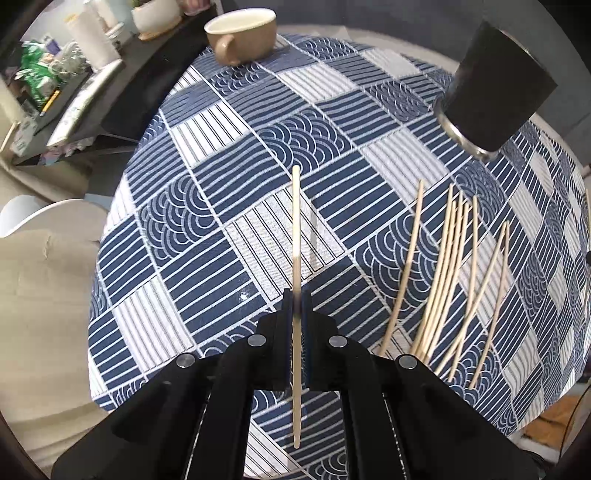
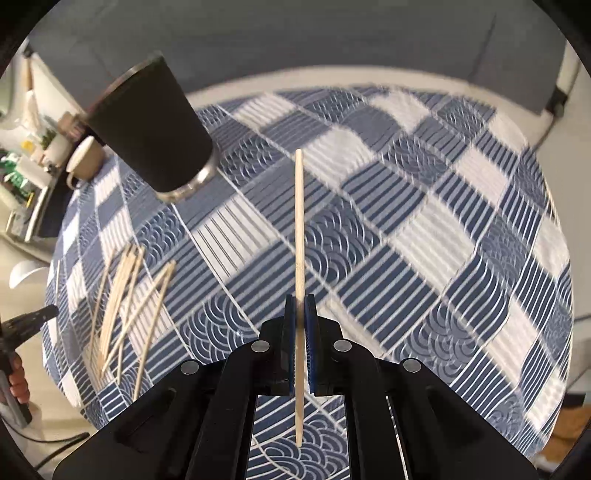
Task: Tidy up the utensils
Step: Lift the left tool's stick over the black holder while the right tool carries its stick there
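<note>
- Nearest to me, the left gripper (image 1: 295,314) is pinched shut on a single chopstick (image 1: 296,229), clamped partway along its length so the long end points forward over the table and the short end sticks back between the fingers.
- The right gripper (image 2: 300,314) is the same story: jaws closed tight on its own stick (image 2: 299,221), held straight along the fingers and clear of the cloth.
- Just beyond, the loose chopsticks (image 1: 448,280) lie fanned on the patterned tablecloth (image 1: 221,206), some crossing each other, to the right of the left gripper.
- Farther back stands the dark tumbler (image 1: 495,85), upright on the cloth and well apart from the pile; I take it to be the holder, though its inside is hidden from here.
- To do this well, I'd tip each stick end-down over the tumbler's mouth before letting go, one hand at a time so the sticks don't clash.
- Farthest off, a tan mug (image 1: 242,35) sits at the table's edge, not involved.
</note>
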Demonstrator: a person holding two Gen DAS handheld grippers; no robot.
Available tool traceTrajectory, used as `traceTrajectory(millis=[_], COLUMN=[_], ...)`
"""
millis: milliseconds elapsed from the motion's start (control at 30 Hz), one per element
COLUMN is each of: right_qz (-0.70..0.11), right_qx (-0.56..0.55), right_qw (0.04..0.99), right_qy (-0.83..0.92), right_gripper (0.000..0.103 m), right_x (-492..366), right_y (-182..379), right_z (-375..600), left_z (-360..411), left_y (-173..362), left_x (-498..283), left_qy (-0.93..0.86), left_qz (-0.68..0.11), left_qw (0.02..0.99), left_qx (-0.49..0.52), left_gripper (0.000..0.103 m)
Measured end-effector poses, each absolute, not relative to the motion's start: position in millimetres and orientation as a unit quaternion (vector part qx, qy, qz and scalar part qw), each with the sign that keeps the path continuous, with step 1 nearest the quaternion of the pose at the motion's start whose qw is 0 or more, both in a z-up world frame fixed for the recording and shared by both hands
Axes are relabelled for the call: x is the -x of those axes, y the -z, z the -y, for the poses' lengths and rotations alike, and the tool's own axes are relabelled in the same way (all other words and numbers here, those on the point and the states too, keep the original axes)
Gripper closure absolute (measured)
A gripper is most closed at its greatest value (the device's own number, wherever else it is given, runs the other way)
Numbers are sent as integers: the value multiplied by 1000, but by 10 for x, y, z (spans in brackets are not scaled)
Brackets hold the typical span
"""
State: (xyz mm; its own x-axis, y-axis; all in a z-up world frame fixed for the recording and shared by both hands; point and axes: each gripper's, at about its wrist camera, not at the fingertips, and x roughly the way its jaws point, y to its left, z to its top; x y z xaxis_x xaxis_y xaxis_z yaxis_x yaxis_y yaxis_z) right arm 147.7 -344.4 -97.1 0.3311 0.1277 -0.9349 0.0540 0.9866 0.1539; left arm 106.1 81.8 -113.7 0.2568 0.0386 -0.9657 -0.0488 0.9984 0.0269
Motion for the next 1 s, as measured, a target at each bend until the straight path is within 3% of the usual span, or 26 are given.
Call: traceTrajectory(millis=[567, 1000], right_qz=[-446, -335], right_qx=[-78, -141], right_qw=[882, 909], right_qy=[-134, -205], right_gripper=[98, 98], right_x=[-1827, -2436], right_y=[-111, -726], right_z=[3413, 3118], left_z=[-167, 142], left_y=[166, -918], left_x=[-1394, -2210], left_qy=[-29, 105], left_qz=[-516, -371], left_qw=[856, 923], left_qx=[-13, 26], left_gripper=[98, 98])
